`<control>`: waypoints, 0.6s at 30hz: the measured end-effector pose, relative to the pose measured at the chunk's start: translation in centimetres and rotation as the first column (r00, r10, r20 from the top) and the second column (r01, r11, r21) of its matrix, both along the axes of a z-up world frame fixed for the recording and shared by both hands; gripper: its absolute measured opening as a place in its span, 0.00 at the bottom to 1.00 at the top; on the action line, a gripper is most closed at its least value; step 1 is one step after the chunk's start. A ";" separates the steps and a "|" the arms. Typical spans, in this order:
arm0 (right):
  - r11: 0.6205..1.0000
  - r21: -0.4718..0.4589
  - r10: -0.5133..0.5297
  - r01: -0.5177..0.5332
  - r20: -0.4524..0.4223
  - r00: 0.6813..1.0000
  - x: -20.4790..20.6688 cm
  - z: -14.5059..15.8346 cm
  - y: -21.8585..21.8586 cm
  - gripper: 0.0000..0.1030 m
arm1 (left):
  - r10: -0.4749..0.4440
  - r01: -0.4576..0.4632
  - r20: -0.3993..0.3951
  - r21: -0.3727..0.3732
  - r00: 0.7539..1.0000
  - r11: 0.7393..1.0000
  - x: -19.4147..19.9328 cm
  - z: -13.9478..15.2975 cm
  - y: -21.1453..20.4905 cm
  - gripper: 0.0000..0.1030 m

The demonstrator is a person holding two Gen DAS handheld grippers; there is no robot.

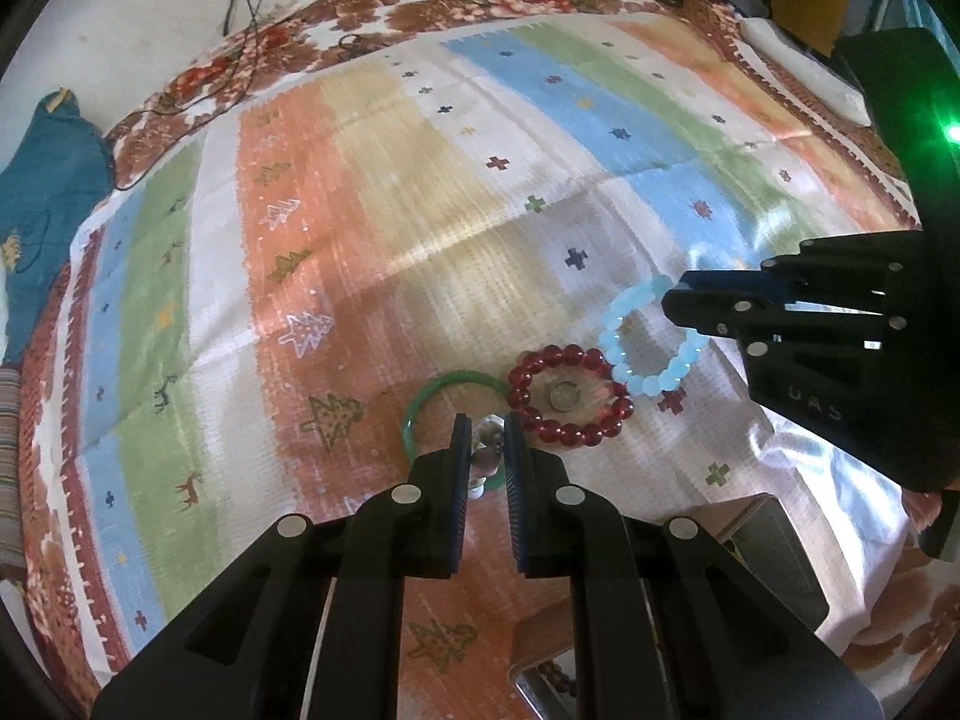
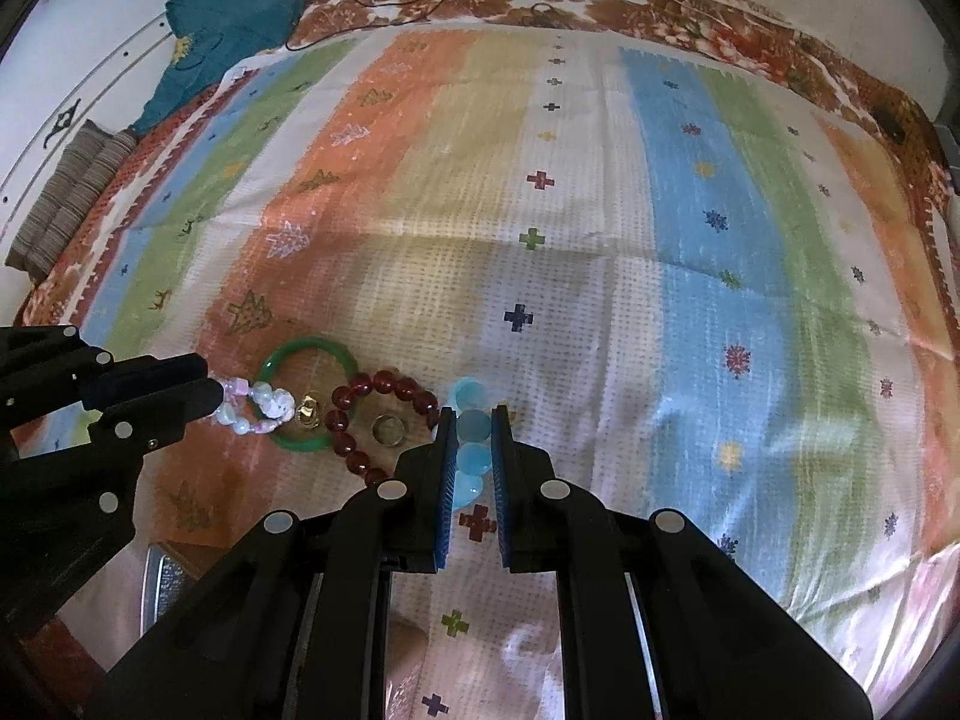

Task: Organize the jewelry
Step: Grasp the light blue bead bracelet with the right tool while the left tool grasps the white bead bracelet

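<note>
On the striped cloth lie a green bangle [image 1: 420, 402], a dark red bead bracelet [image 1: 570, 396] with a metal ring [image 1: 564, 394] inside it, and a pale blue bead bracelet [image 1: 636, 354]. My left gripper [image 1: 487, 435] is shut on a pink and white bead bracelet [image 1: 487, 450], which shows more fully in the right wrist view [image 2: 255, 408], over the green bangle [image 2: 306, 396]. My right gripper [image 2: 471, 420] is shut on the pale blue bracelet [image 2: 471, 444]. A small gold piece [image 2: 309, 408] lies inside the bangle.
The cloth [image 1: 420, 192] covers a bed. A metal box [image 1: 774, 546] stands near the front edge, with brown beads [image 1: 555, 675] in a second one. A teal garment [image 2: 228, 18] and a folded striped cloth [image 2: 72, 198] lie at the far left.
</note>
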State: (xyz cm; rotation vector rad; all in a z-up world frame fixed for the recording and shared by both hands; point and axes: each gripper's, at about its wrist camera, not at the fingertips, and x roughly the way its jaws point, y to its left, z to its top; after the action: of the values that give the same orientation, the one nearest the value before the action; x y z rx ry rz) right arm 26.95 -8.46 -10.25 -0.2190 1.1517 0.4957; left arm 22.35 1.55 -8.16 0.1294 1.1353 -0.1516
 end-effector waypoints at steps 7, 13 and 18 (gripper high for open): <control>1.000 0.010 -0.004 0.004 0.014 1.000 -0.7 0.9 -0.1 0.12 | 0.033 -0.032 0.020 -0.007 0.999 0.999 -0.4 0.8 0.2 0.05; 0.999 0.051 0.003 -0.005 0.044 0.999 -1.8 2.5 -0.3 0.12 | 0.051 -0.049 0.059 -0.031 0.997 0.998 -1.4 2.3 0.2 0.04; 0.998 0.067 0.005 -0.009 0.056 0.998 -2.7 3.4 -0.4 0.12 | 0.055 -0.054 0.037 -0.021 0.998 0.998 -1.6 1.6 0.1 0.02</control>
State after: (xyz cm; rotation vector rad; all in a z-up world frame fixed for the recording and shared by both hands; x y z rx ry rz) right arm 24.22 -8.87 -6.83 -0.1778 1.0781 0.5303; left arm 20.74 1.70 -6.59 0.0828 1.0984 -0.1116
